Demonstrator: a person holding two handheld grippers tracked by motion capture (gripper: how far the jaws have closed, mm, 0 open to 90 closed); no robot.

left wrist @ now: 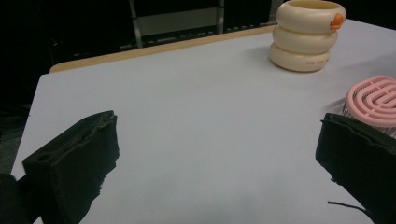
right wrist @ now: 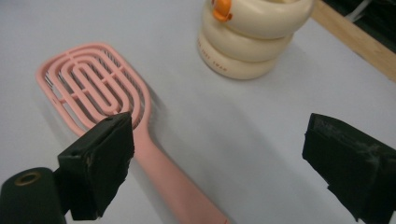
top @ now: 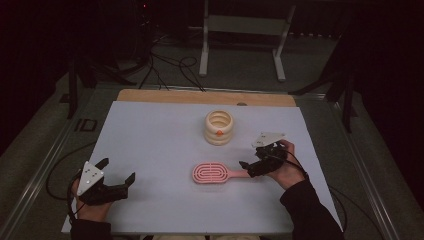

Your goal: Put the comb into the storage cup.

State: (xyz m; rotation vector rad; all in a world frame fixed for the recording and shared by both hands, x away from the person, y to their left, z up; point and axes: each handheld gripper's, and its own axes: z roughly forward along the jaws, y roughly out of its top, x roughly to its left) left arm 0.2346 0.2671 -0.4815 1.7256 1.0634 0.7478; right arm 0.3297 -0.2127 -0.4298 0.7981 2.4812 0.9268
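White table (top: 150,140) — pink hairbrush (top: 212,173), cream ringed holder (top: 218,127).

Table (top: 150,135): a hairbrush (top: 211,173) is laid flat near the middle, head to the left, handle to the right. A ringed holder (top: 218,127) is stood behind it, apart. The right gripper (top: 248,162) is placed at the handle's end; the left gripper (top: 117,170) is placed well left, apart.
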